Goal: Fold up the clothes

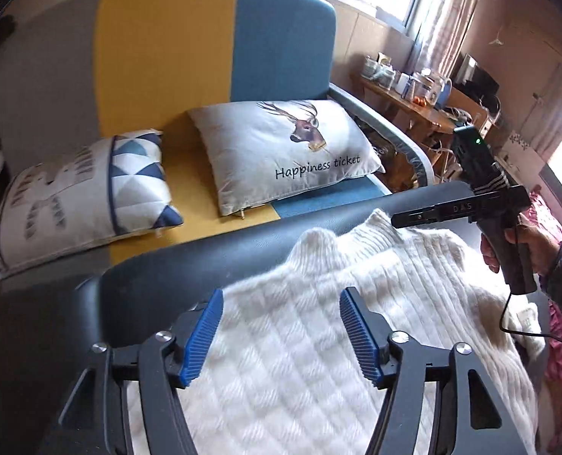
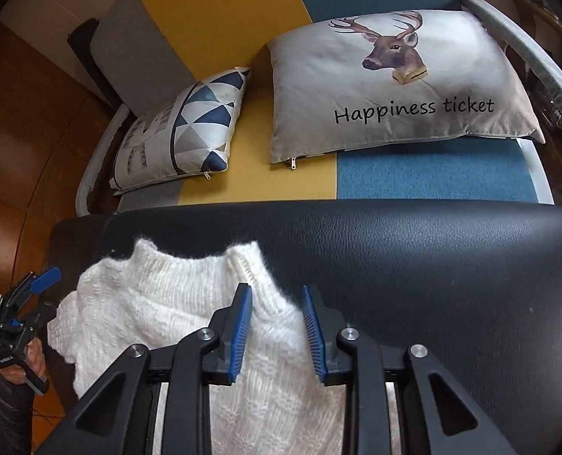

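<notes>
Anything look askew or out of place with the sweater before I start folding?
Nothing damaged or spilled. The white sweater lies bunched toward the left end of the black padded surface, with both hand-held grippers open over it.

Black leather-like bench (image 2: pixel 432 265), white knit sweater (image 2: pixel 190 303) lying on it

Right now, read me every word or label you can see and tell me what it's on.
"Happiness ticket": on the deer pillow.
"DAS": seemingly, on the right tool's body; faint.
Small white print on the left tool's handle: too small to read.
Grey lettering on the triangle-pattern pillow: too distorted to read.
</notes>
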A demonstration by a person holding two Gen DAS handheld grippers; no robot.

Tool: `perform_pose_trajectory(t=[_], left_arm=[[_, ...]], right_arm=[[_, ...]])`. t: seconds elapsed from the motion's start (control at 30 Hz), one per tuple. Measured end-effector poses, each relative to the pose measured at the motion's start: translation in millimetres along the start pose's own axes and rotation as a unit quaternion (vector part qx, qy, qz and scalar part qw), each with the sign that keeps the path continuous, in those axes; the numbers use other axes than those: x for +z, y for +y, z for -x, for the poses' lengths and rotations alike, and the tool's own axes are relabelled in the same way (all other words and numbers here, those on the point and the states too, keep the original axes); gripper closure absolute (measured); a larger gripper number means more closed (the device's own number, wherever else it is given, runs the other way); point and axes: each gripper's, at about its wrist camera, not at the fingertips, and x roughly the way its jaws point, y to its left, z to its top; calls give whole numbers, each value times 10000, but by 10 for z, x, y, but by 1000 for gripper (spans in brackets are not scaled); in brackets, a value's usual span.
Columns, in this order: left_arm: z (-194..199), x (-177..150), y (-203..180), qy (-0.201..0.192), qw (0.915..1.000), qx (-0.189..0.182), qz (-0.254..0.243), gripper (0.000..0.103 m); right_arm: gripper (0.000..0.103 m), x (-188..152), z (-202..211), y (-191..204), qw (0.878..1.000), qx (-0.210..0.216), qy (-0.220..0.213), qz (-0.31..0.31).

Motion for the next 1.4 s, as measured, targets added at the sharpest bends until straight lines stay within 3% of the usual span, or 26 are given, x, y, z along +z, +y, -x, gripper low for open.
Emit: perform_pose_trajectory(t=[0.2, 0.33, 0.4, 0.47, 0.53, 0.6, 0.73, 0.77, 0.87, 1.0, 1.1, 1.2, 1.27, 1.37, 1.4], left_arm=[[-512, 132, -173, 513, 9972, -361, -395, 28], [-733, 105, -253, 828, 9944, -130, -644, 30], [-778, 73, -264, 828, 9944, 84, -645, 61], [-687, 22, -298, 667, 9963, 57, -539, 93], [-540, -77, -422, 265, 9962, 422, -708, 93], [-460, -178, -499, -15, 9937, 755, -825, 93], [-604, -207, -460, -10, 9884, 1299, -784, 89], [-625, -192, -471, -26, 9863, 1431, -819, 82], [-566, -155, -436, 6, 9884, 1390, -616, 78], [-171, -225, -270, -329, 9903, 1350, 10, 75], [185, -445, -186, -458, 9913, 1165, 400, 72], [356, -794, -191, -303, 9876, 1479, 420, 71], [400, -1046, -126, -57, 9830, 1756, 530, 71], [479, -1356, 13, 201, 9773, 1940, 831, 71], [514, -1435, 50, 211, 9757, 1991, 887, 66]], right_arm=[[74, 112, -182, -8, 9961, 659, 593, 24], [74, 34, -209, 136, 9949, 641, 567, 527], [78, -53, -186, 270, 9935, 258, 298, 1066], [87, -164, -170, 421, 9875, -285, 15, 1551], [94, -286, -123, 600, 9778, -638, -286, 1975], [95, -408, -75, 780, 9644, -977, -586, 2388], [95, -410, -327, 912, 9411, -1774, -602, 2814], [95, -401, -348, 914, 9396, -1862, -636, 2801], [94, -375, -376, 924, 9353, -2085, -786, 2750], [87, -313, -228, 854, 9549, -1852, -768, 2190], [87, -370, 83, 857, 9691, -1333, -1132, 1741], [83, -579, 291, 939, 9779, -882, -1152, 1504], [83, -785, 300, 979, 9855, -536, -908, 1326], [83, -1100, 141, 964, 9918, -638, -385, 1041], [83, -1182, 65, 927, 9930, -711, -223, 915]])
